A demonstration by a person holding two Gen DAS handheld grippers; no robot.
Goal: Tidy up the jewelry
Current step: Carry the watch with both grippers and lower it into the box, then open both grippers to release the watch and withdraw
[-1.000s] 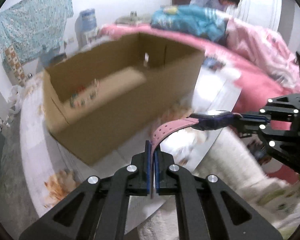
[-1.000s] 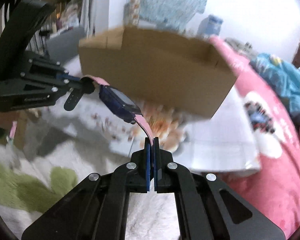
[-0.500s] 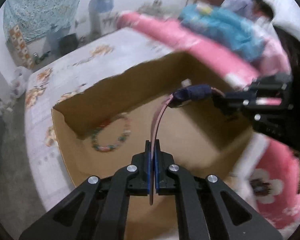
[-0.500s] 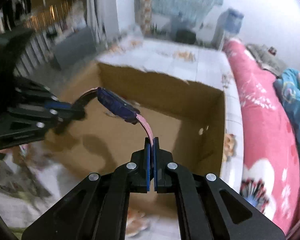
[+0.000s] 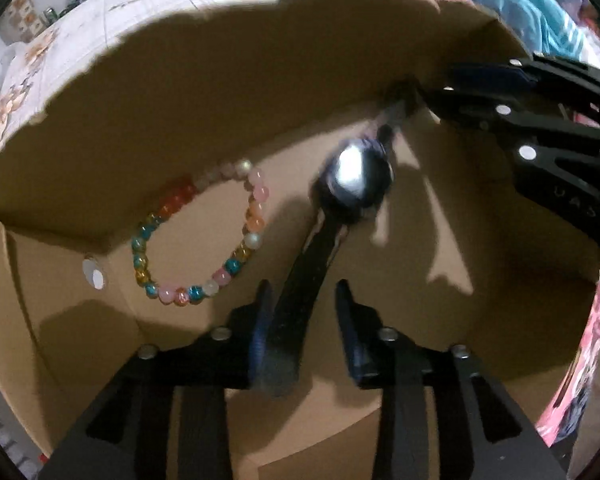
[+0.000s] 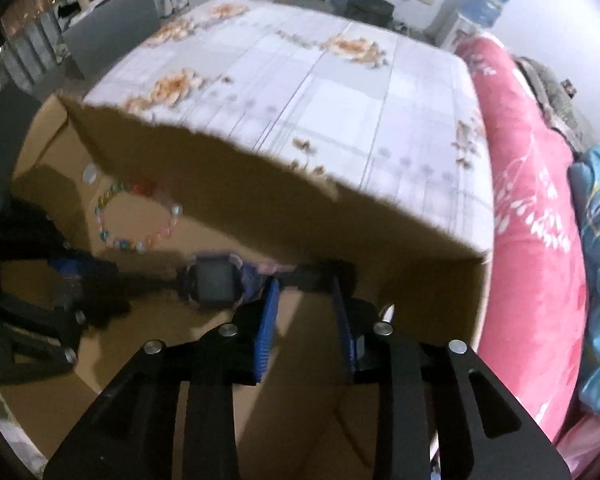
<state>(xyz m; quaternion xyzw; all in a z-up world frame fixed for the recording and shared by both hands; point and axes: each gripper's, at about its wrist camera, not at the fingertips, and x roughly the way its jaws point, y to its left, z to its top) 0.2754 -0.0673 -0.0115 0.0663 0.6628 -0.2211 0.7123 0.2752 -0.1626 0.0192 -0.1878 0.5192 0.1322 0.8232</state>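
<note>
Watch going down into the cardboard box (image 5: 260, 80), both grips letting go!

Inside the box, near the bead bracelet (image 5: 198, 240) on its floor, the watch (image 5: 354, 184) hangs low with its strap ends between the parting jaws of the left gripper (image 5: 302, 304) and right gripper (image 6: 304, 284). Both are opening, pads off the strap. Next, I'd judge: lift both clear without snagging it.
</note>
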